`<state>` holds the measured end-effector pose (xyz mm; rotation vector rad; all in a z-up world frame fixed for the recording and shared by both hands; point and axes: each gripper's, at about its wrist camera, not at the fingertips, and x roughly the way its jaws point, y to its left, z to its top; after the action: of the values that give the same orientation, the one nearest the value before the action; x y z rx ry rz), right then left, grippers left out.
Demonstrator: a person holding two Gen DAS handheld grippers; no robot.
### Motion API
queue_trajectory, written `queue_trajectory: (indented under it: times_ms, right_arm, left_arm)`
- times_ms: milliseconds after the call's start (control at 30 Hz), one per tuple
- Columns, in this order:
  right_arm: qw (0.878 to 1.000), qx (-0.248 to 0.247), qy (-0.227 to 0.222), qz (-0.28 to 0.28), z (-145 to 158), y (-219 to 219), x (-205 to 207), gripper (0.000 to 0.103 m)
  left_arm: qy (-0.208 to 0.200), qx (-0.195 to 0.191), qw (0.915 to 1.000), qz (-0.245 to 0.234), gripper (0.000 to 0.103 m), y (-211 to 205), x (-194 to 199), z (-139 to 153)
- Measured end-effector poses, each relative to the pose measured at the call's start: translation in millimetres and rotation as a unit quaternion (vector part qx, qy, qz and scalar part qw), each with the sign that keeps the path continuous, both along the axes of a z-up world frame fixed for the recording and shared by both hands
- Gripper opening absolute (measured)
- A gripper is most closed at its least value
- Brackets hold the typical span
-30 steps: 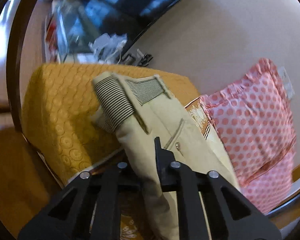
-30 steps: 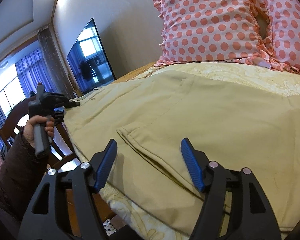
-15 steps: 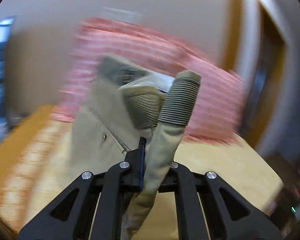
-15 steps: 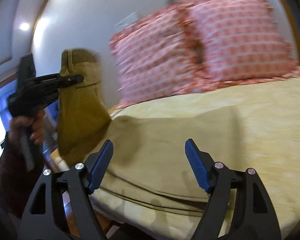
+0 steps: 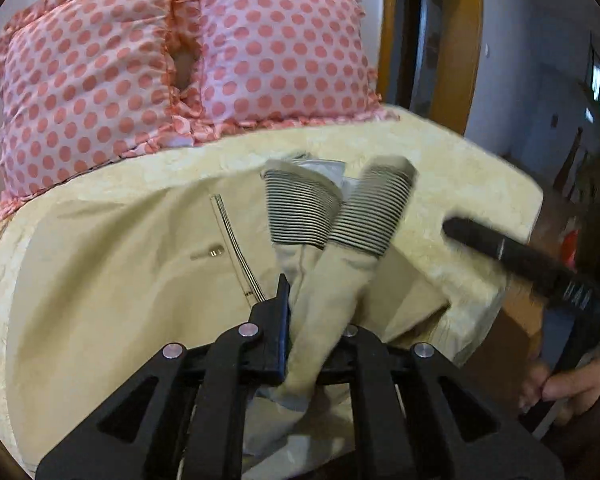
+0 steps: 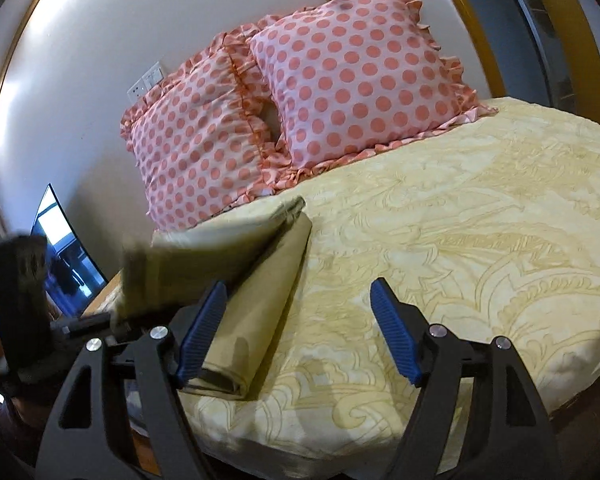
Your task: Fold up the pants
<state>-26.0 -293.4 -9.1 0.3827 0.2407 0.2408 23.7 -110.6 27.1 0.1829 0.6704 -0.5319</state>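
Observation:
The beige pants (image 5: 132,280) lie folded on the yellow bedspread (image 6: 460,220). My left gripper (image 5: 308,320) is shut on the waist end, whose striped inner waistband (image 5: 336,216) sticks up past the fingers. In the right wrist view the pants (image 6: 260,280) show as a folded stack at the bed's left front, with the upper layer raised and blurred. My right gripper (image 6: 300,336) is open and empty, hovering over the bed's front edge just right of the pants. The right gripper's handle (image 5: 540,272) shows at the right of the left wrist view.
Two pink polka-dot pillows (image 6: 300,112) lean against the wall at the head of the bed; they also show in the left wrist view (image 5: 180,56). A TV screen (image 6: 60,248) stands at the left. A wooden door frame (image 5: 460,40) is at the right.
My left gripper swung the waist end up and over toward the pillows, folding the pants onto themselves. My right gripper moved right, off the pants, and stayed open.

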Motion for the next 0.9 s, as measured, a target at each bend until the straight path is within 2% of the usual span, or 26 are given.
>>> queue_trajectory:
  times_ms: [67,100,167,200,233,300,367,500,600,633,700,767,800,867,900]
  right_arm:
    - [1.0,-0.003,-0.006,0.002,4.7,1.2,-1.7,0.074]
    - [1.0,-0.007,-0.01,0.004,8.2,2.9,-2.2,0.074]
    - [1.0,-0.014,-0.018,0.012,15.5,6.2,-4.1,0.075]
    - [0.999,-0.018,-0.023,0.021,20.0,9.6,-3.6,0.075]
    - [0.999,-0.022,-0.028,0.034,24.6,14.2,-2.6,0.075]
    - [0.997,-0.031,-0.038,0.068,32.4,27.6,1.0,0.077]
    - [0.992,-0.041,-0.036,0.11,35.6,46.0,8.4,0.078]
    - [0.985,-0.063,-0.003,0.16,31.6,80.3,34.1,0.079]
    - [0.984,-0.088,0.054,0.146,18.1,90.0,48.9,0.081]
    - [0.982,-0.093,0.08,0.147,9.5,89.8,52.5,0.082]
    - [0.979,-0.122,0.075,0.144,6.7,90.9,41.3,0.081]
    - [0.972,-0.161,0.091,0.143,12.3,94.8,37.9,0.081]
    - [0.971,-0.161,0.097,0.145,16.7,92.7,38.6,0.077]
    - [0.976,-0.131,0.093,0.148,31.6,78.0,43.9,0.076]
    - [0.981,-0.107,0.086,0.137,42.6,63.9,52.5,0.077]
  left_arm:
    - [-0.002,0.0,1.0,0.0,0.014,1.0,-3.4,-3.5]
    - [-0.004,-0.011,0.9999,-0.001,0.02,4.1,-7.7,0.4]
    - [0.001,-0.04,0.9992,-0.001,0.047,15.1,-21.1,9.9]
    - [-0.001,-0.058,0.9983,0.003,0.068,24.5,-26.3,14.6]
    - [-0.014,-0.077,0.9969,0.013,0.074,39.0,-32.8,22.1]
    - [-0.04,-0.081,0.9948,0.046,0.075,60.2,-36.9,31.6]
    - [-0.054,-0.069,0.9905,0.106,0.078,86.3,-27.0,32.5]
    - [-0.003,-0.065,0.9802,0.187,0.078,125.0,4.7,9.4]
    - [0.016,-0.05,0.9797,0.194,0.077,130.7,8.2,-8.3]
    - [0.008,-0.04,0.9812,0.189,0.077,127.8,4.7,-9.6]
    - [0.004,-0.02,0.9845,0.174,0.077,122.9,-2.0,-9.1]
    - [0.019,-0.037,0.9863,0.16,0.077,128.7,-1.5,-6.4]
    - [0.034,-0.067,0.9856,0.151,0.077,139.6,-0.1,-0.1]
    - [0.045,-0.11,0.9804,0.157,0.077,159.1,8.7,11.5]
    - [0.044,-0.141,0.9741,0.171,0.077,177.8,17.0,21.1]
